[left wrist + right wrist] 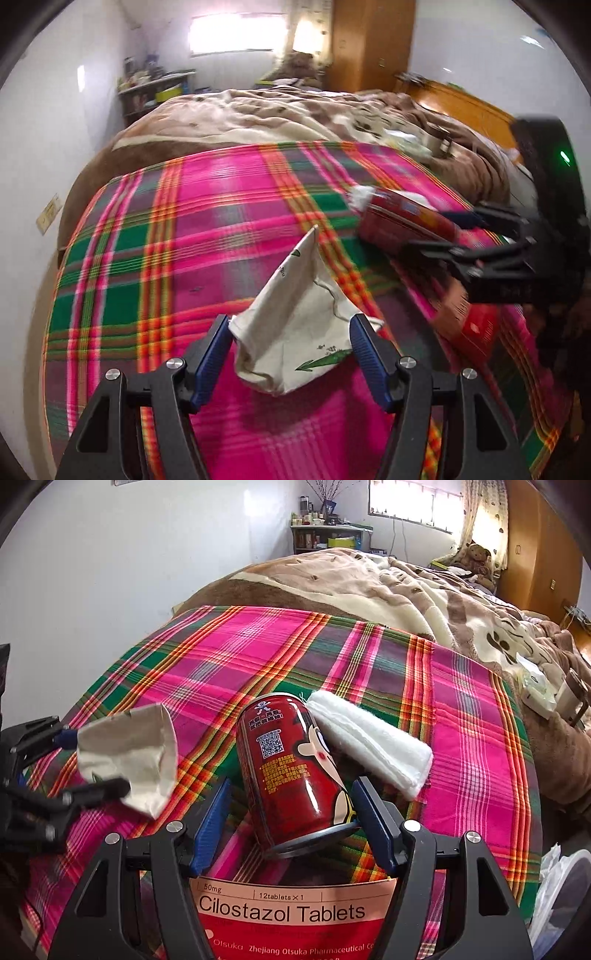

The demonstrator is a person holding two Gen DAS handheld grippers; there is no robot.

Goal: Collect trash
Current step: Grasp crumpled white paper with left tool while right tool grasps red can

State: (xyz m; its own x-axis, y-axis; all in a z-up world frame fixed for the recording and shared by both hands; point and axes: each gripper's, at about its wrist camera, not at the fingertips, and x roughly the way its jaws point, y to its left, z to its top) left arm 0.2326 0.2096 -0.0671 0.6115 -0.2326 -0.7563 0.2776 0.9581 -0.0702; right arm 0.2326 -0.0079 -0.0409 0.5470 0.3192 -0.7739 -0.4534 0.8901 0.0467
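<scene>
The plaid-covered bed [369, 657] carries everything. The red can [291, 771] lies tipped between the right gripper [291, 827]'s parted fingers, long axis running away, unclamped. Left of it, the left gripper [291, 354] pinches the crumpled paper cup [295, 332].
</scene>
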